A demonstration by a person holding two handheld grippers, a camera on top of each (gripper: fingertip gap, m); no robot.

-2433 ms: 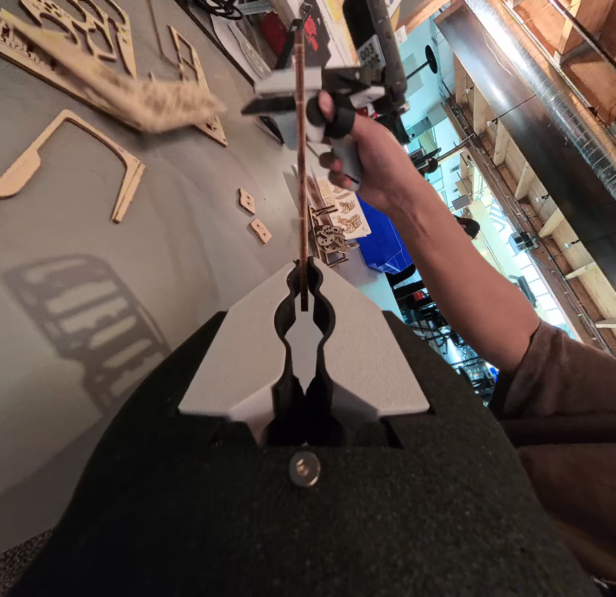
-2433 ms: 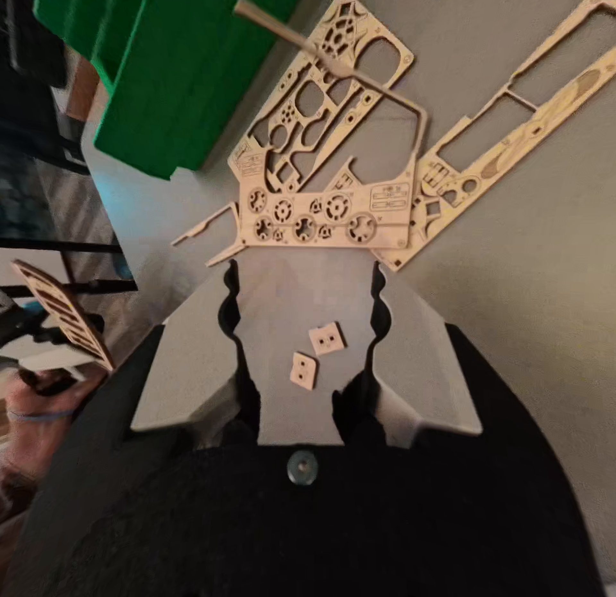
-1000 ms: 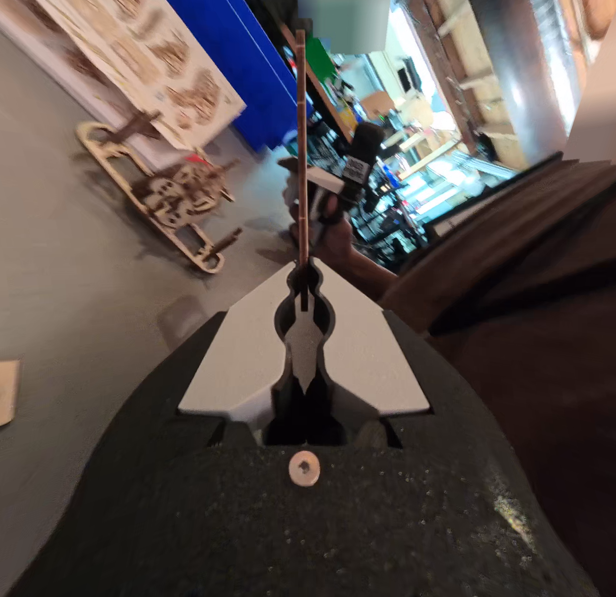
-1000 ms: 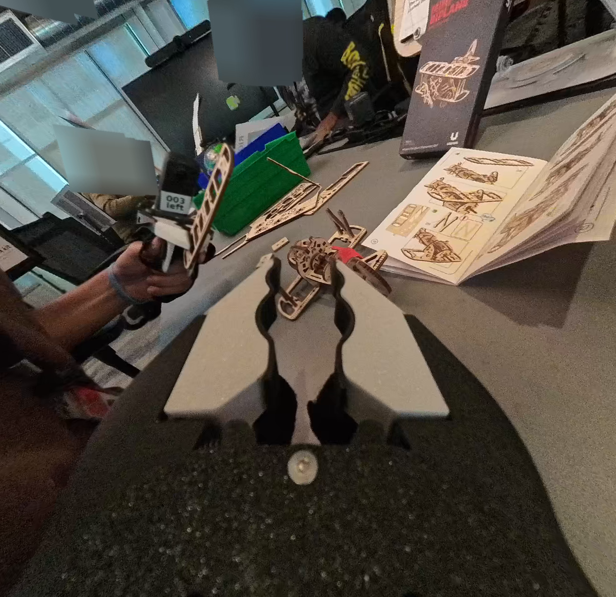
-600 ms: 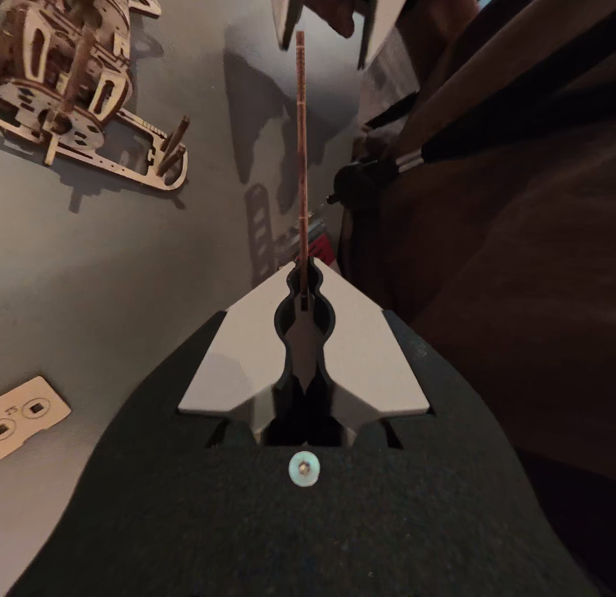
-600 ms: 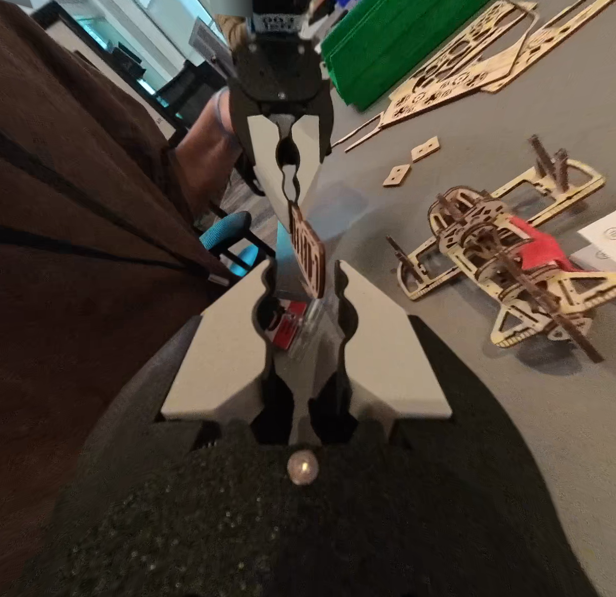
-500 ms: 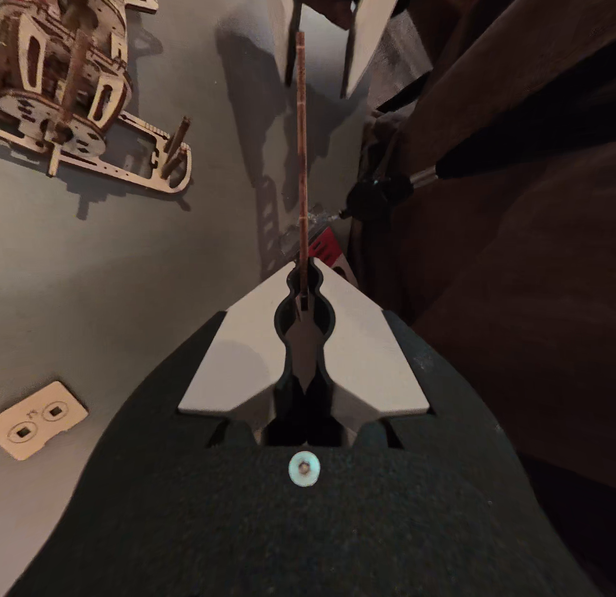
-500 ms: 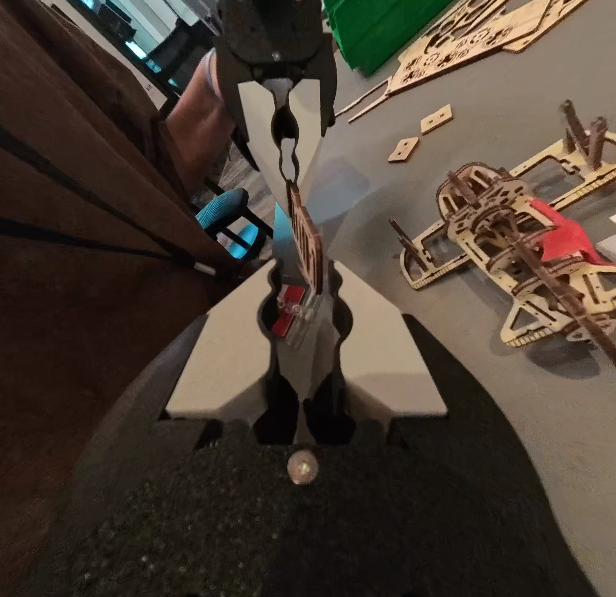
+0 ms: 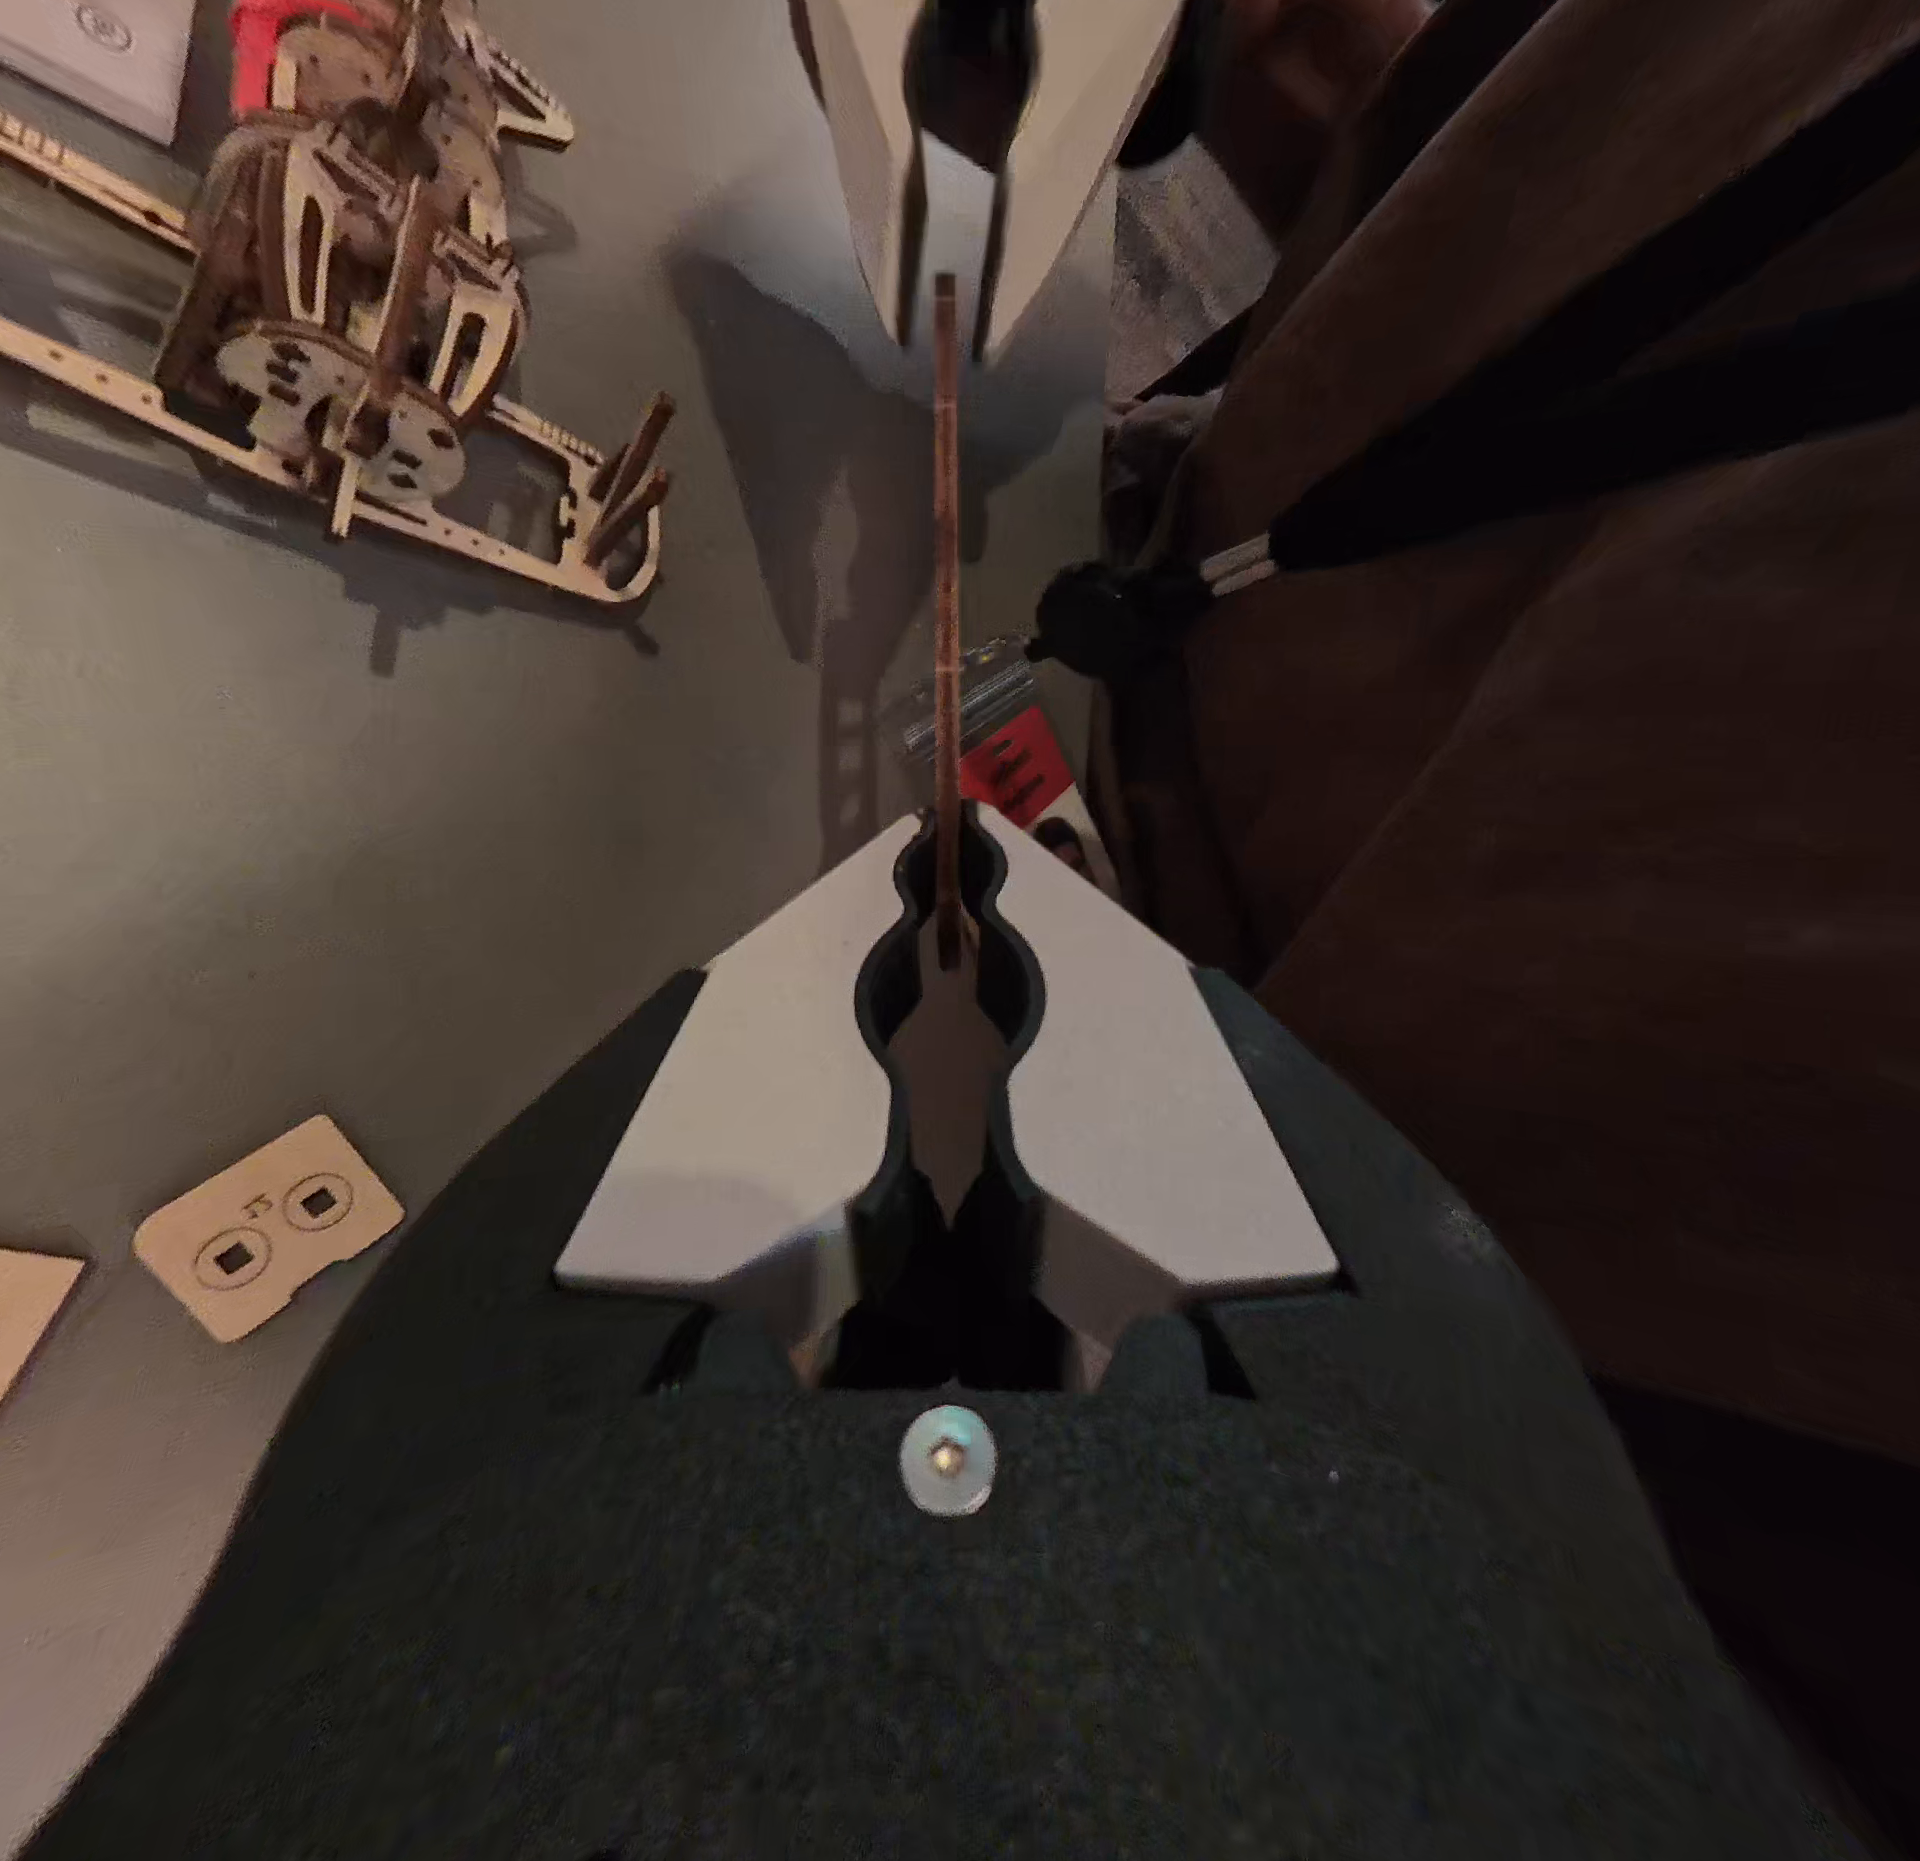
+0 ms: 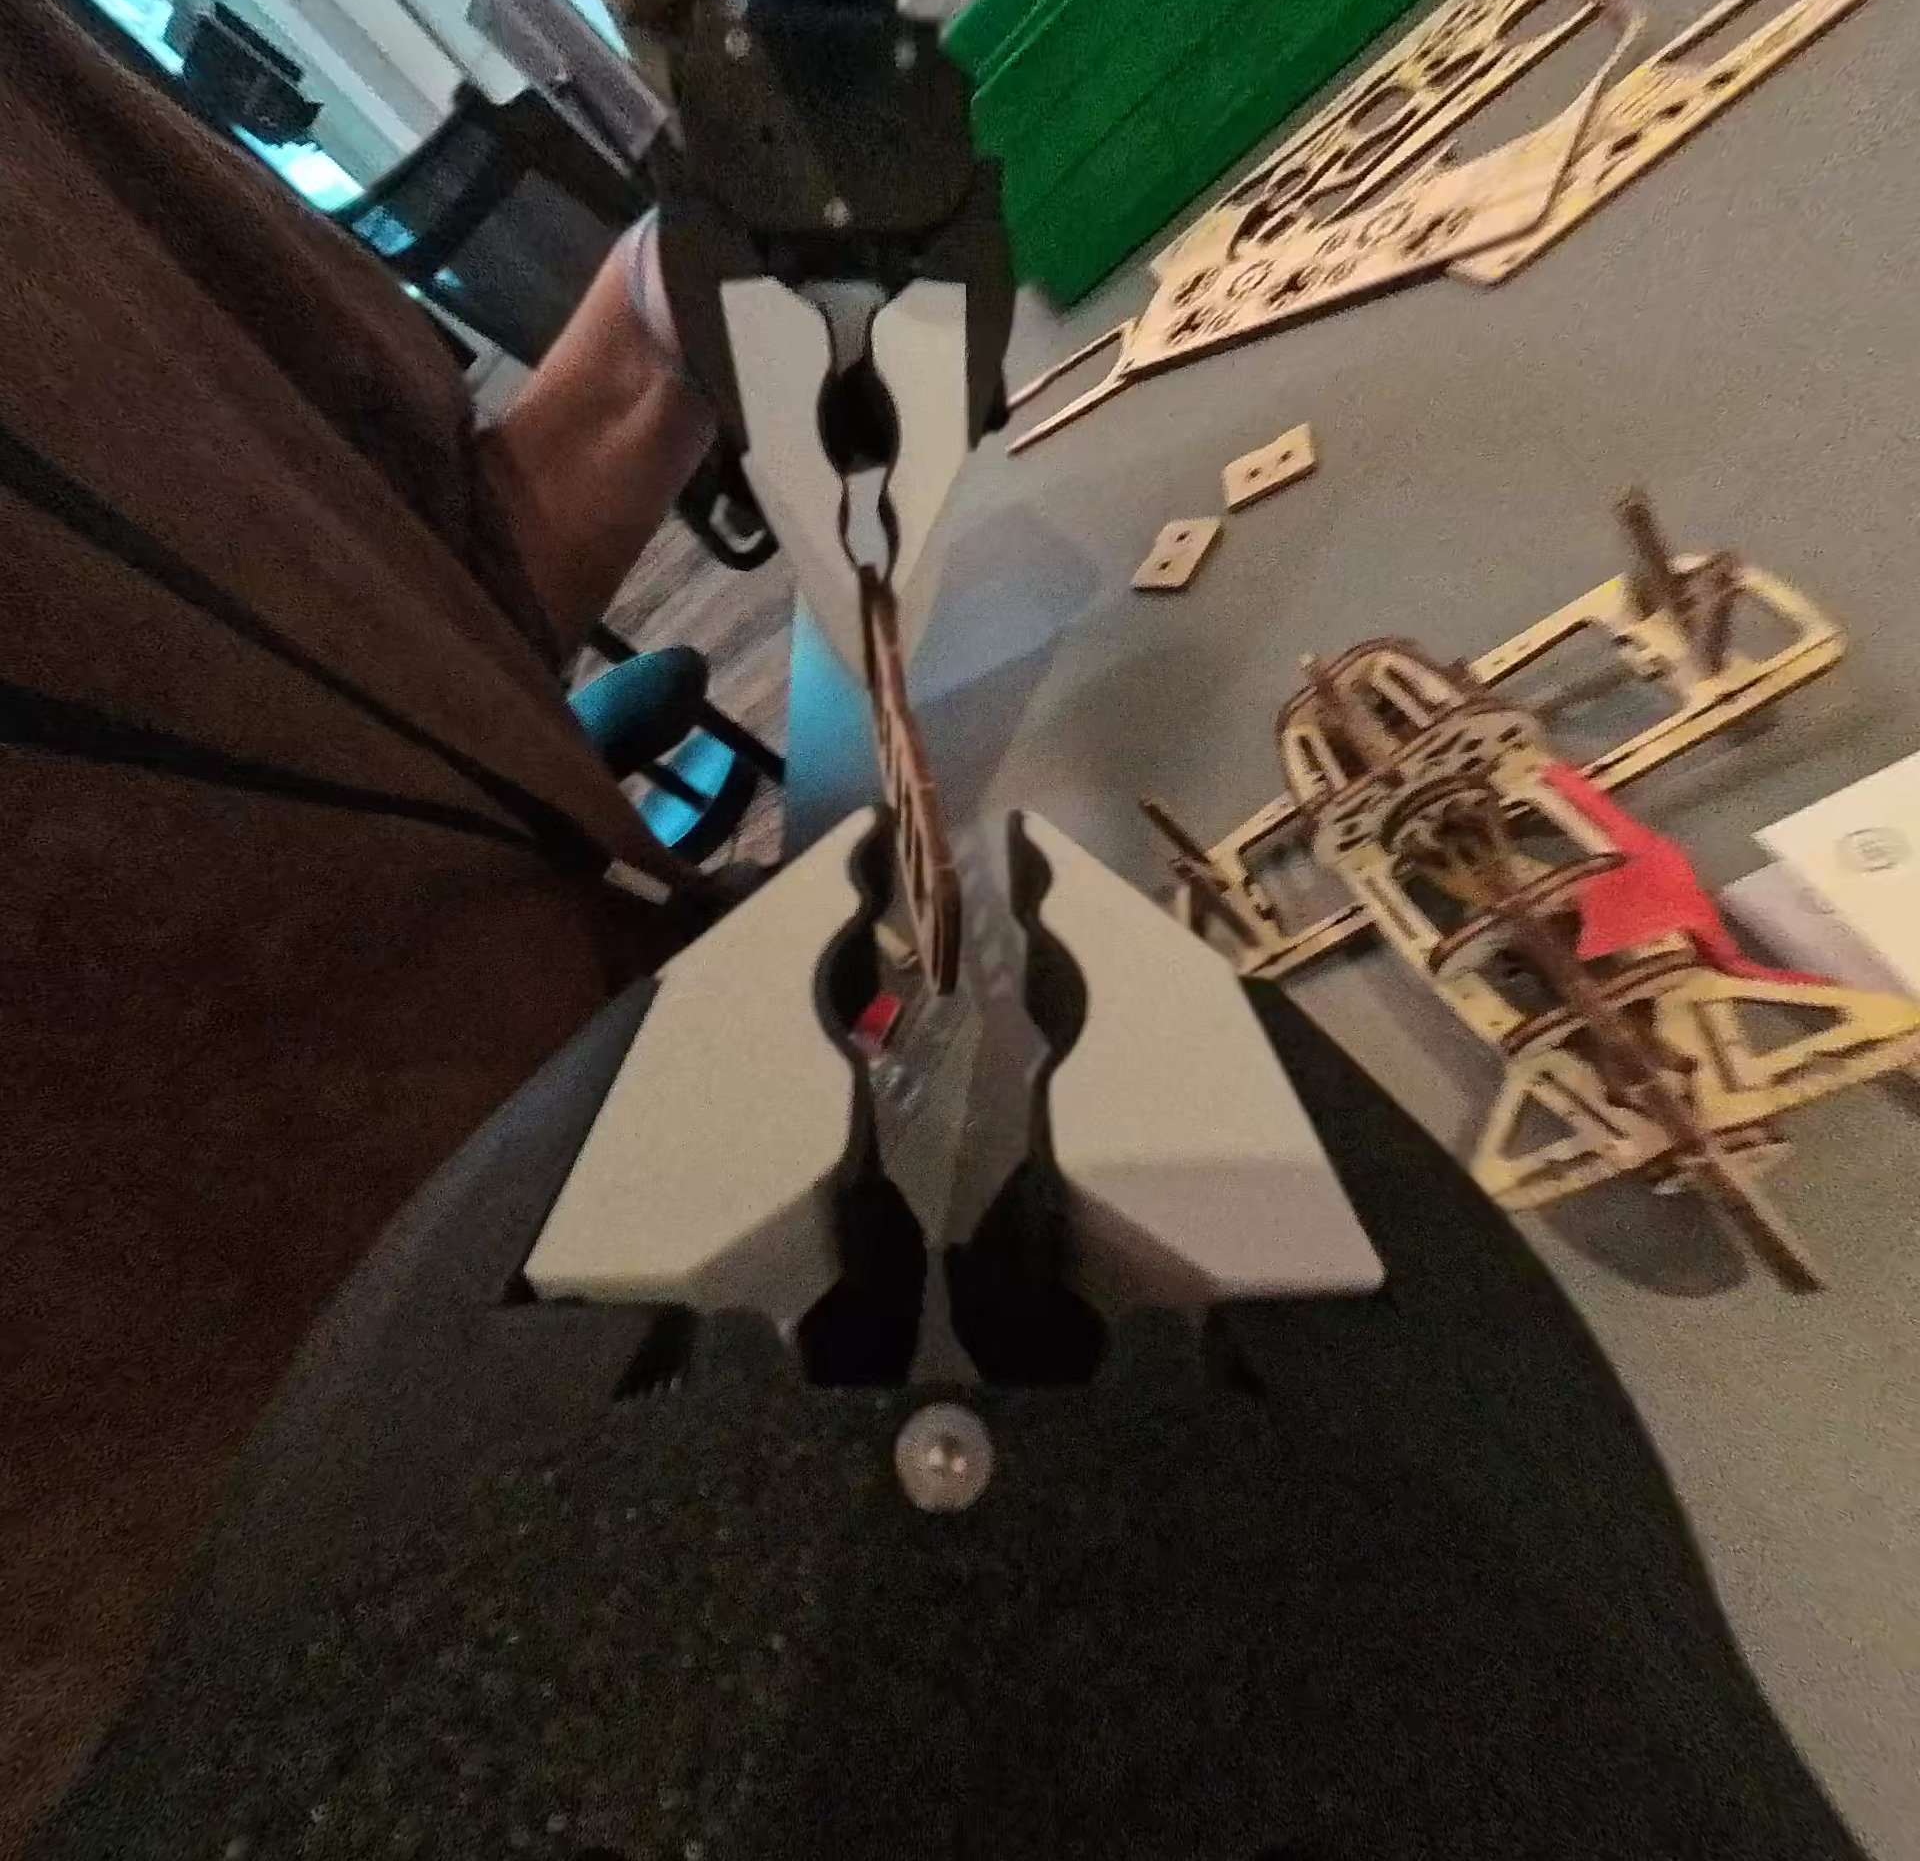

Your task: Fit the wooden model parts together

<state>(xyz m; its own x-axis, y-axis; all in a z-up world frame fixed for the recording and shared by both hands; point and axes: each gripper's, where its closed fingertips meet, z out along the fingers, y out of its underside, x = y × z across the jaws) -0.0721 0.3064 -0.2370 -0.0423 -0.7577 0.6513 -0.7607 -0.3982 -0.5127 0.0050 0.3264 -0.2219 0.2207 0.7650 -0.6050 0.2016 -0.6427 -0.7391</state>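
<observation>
A: What's changed in the last second?

B: I've swung both grippers in to face each other over the near table edge. A second ago the left gripper (image 9: 943, 835) was holding the wooden strip (image 9: 945, 606) up in the air, well away from the right one. Now the strip's free end sits between the right gripper's (image 10: 940, 824) fingers, which are spread and not touching it as far as I can tell

A: Left one holding it?

B: Yes, pinching it at the near end, fingers pressed onto the thin edges. In the right wrist view the strip (image 10: 906, 803) hangs from the left gripper (image 10: 864, 554) straight into my open gap

A: So a handover?

B: My read: handover or regrip, not a fit yet. The half-built plane (image 10: 1538, 938) is still lying on the grey table (image 10: 1558, 481), off to the side, nothing touching it

A: Orientation of the strip?

B: Long axis runs straight along the line between the two grippers, free end pointing at the right one. Edge-on to the left camera, so I only see a thin line; the cut-out face shows a bit in the right view. Both views are a little blurred
</observation>
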